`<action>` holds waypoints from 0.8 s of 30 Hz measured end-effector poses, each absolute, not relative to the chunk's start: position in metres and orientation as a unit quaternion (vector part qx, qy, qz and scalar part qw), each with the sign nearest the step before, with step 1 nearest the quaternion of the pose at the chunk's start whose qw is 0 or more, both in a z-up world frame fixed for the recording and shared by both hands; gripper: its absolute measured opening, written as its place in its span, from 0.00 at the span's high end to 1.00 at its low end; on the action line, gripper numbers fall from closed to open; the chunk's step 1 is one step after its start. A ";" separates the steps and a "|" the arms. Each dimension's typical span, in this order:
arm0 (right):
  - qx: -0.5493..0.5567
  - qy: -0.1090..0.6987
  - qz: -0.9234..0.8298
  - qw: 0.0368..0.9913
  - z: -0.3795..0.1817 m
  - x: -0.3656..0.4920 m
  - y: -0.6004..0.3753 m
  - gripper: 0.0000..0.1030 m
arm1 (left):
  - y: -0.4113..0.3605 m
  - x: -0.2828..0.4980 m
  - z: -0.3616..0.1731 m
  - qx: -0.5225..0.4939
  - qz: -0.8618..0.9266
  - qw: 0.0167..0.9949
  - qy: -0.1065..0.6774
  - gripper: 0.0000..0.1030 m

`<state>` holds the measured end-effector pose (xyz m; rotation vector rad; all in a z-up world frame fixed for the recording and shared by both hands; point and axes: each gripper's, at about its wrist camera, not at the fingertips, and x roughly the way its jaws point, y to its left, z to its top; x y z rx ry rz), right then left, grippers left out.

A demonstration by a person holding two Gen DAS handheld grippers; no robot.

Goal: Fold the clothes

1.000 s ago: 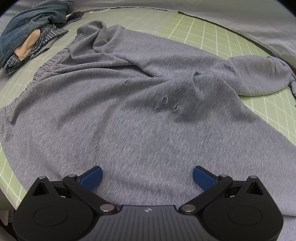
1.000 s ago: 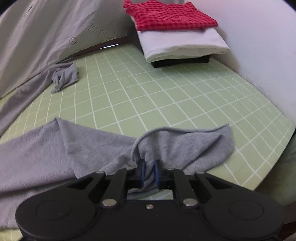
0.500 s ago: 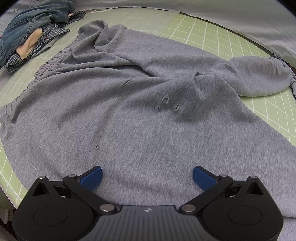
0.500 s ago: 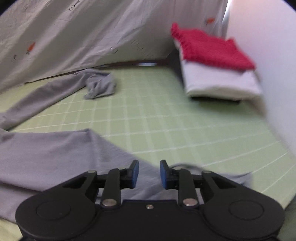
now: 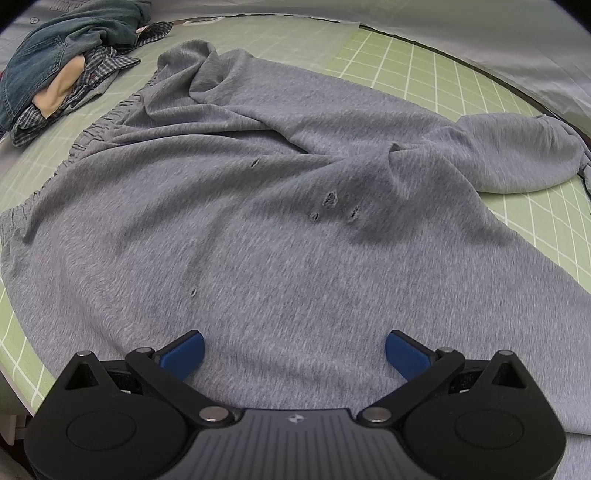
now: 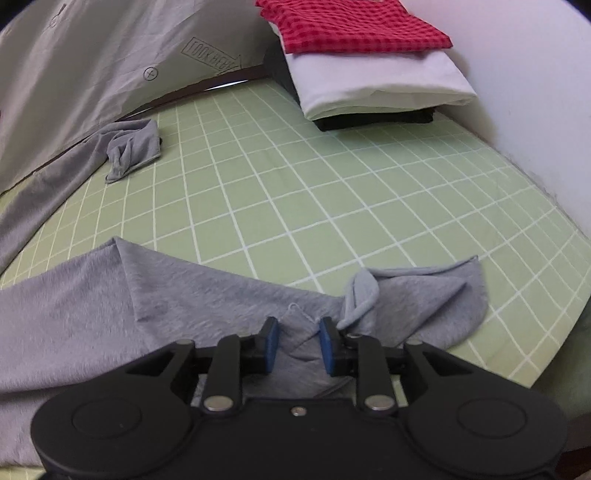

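Grey sweatpants point(image 5: 258, 221) with several small holes lie spread on the green grid mat point(image 5: 461, 66); the elastic waistband is at the left. My left gripper point(image 5: 294, 349) is wide open and empty, just above the cloth near its front edge. In the right wrist view one grey pant leg point(image 6: 184, 295) lies across the mat, its cuff end point(image 6: 443, 295) crumpled at the right. My right gripper point(image 6: 295, 343) is partly open just above that leg, holding nothing. The other leg's cuff point(image 6: 129, 151) lies at the far left.
A pile of unfolded clothes with a denim piece point(image 5: 66, 55) sits at the mat's far left corner. A folded stack topped by a red checked cloth point(image 6: 351, 29) over white point(image 6: 380, 85) stands at the far right. Grey sheeting point(image 6: 110, 55) drapes behind. The mat's edge point(image 6: 554, 332) is close at the right.
My right gripper was shut on the pant leg near the cuff a second ago; it has opened and let the cloth drop onto the mat. The left gripper has barely moved.
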<state>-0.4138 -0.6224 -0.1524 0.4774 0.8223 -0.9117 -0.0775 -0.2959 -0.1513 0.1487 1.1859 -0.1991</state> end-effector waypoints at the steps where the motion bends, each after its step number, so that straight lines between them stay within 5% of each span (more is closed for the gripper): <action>1: 0.220 0.382 -0.420 0.793 -0.151 -0.414 -0.622 0.95 | -0.296 -0.078 -0.151 0.069 -0.093 0.822 0.558 0.00; 15: 0.144 0.251 -0.457 0.841 -0.073 -0.385 -0.733 0.94 | -0.296 -0.080 -0.151 0.057 -0.075 0.825 0.558 0.00; 17: 0.145 0.247 -0.466 0.837 -0.070 -0.385 -0.747 0.57 | -0.297 -0.081 -0.151 0.054 -0.069 0.826 0.557 0.00; 18: 0.146 0.250 -0.472 0.833 -0.073 -0.388 -0.749 0.28 | -0.297 -0.081 -0.151 0.052 -0.067 0.826 0.557 0.00; 19: 0.146 0.252 -0.477 0.829 -0.077 -0.392 -0.749 0.14 | -0.297 -0.081 -0.151 0.051 -0.065 0.826 0.557 0.00; 22: 0.160 0.258 -0.474 0.826 -0.098 -0.414 -0.741 0.00 | -0.297 -0.082 -0.151 0.049 -0.061 0.828 0.556 0.00; 24: 0.189 0.279 -0.469 0.816 -0.117 -0.431 -0.737 0.00 | -0.298 -0.083 -0.151 0.047 -0.058 0.829 0.555 0.00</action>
